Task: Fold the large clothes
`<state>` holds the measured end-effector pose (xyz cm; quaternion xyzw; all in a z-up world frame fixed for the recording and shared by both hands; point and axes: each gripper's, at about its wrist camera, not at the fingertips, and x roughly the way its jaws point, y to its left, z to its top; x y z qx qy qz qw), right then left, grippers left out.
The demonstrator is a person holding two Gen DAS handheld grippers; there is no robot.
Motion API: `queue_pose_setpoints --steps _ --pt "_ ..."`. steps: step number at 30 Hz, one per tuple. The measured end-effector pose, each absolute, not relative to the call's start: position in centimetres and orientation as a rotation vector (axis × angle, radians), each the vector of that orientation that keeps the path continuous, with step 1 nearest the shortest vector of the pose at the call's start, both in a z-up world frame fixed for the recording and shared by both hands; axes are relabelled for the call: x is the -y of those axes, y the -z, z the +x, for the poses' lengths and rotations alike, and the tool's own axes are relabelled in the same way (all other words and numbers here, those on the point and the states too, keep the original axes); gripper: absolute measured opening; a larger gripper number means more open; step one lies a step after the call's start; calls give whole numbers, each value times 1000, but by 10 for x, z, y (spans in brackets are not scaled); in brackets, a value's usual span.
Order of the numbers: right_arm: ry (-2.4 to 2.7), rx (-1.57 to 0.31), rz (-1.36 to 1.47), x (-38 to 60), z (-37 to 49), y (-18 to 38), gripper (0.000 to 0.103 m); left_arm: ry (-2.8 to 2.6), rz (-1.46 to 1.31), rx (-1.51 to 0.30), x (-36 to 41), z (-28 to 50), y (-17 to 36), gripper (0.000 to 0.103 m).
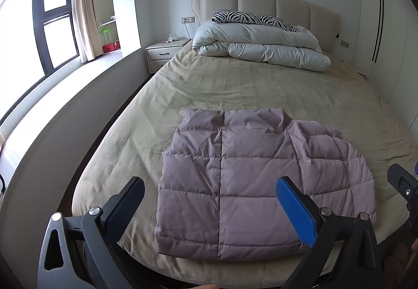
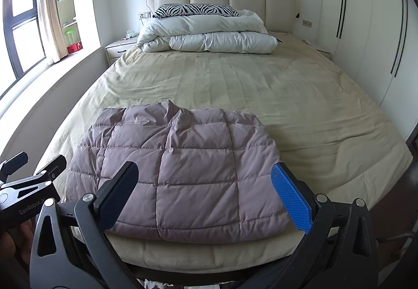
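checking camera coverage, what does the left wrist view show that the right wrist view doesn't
Only the left wrist view shows the large window filling its left side, and the right gripper at its right edge.

Only the right wrist view shows both wardrobe doors with dark handles, and the left gripper at its left edge.

Both show the folded mauve puffer jacket near the foot of the bed, the white duvet, the zebra pillow, and open jaws holding nothing.

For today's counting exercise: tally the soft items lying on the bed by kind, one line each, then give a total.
Mauve quilted jacket: 1
White duvet: 1
Zebra-print pillow: 1
Total: 3
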<state>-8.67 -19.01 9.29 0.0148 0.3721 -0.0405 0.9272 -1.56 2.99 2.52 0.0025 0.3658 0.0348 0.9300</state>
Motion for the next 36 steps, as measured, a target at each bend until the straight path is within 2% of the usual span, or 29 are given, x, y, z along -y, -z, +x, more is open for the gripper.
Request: queue_pose_setpoints --steps 36 --pt "83 -795 25 184 -82 -77 103 -73 6 -761 -27 -15 -20 103"
